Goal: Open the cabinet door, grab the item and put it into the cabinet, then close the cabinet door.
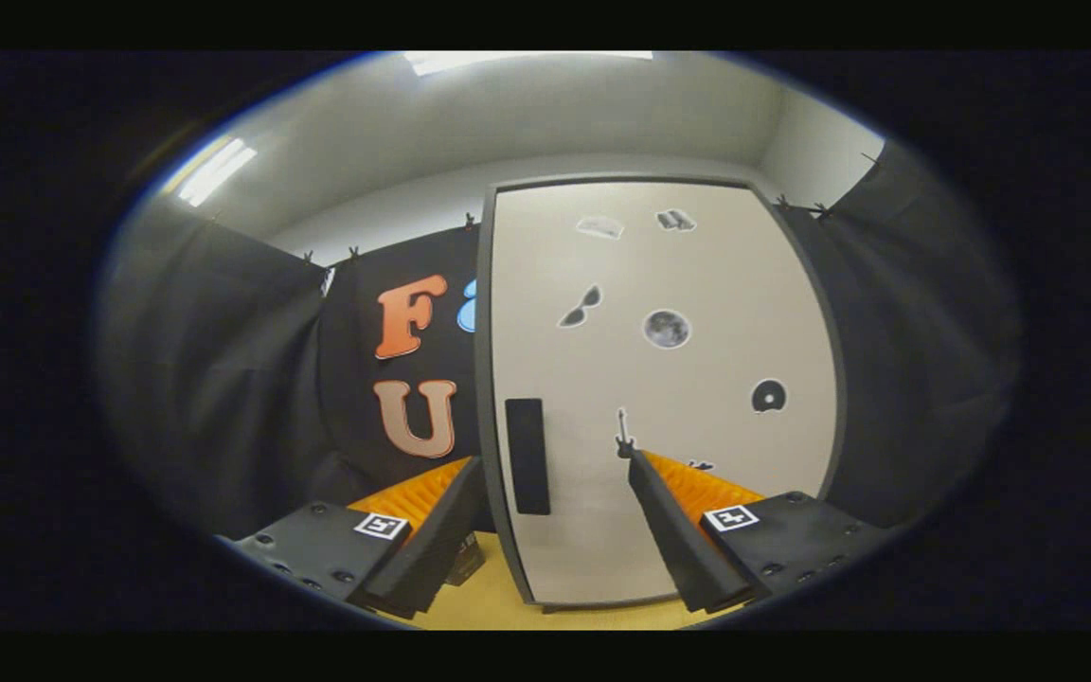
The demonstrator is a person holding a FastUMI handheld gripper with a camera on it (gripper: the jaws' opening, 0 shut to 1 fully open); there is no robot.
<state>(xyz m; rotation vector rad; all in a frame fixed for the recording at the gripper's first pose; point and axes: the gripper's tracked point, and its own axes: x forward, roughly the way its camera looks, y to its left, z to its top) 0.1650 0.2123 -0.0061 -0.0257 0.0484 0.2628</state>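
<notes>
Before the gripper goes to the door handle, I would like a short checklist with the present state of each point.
1. Cabinet door is shut, ready to be opened: ok, it shows face-on inside its grey frame.
2. Handle is in sight: ok, a dark upright bar near the door's left edge, beyond the fingers.
3. Gripper is open and holds nothing: ok, the fingers stand wide apart.
4. Handle lies between the fingers: ok, though nearer the left finger.
5. Fingers touch the handle: not ok, they are short of the door.
6. Item to put in is located: cannot tell; a small dark object sits on the yellow surface behind the left finger.
</notes>
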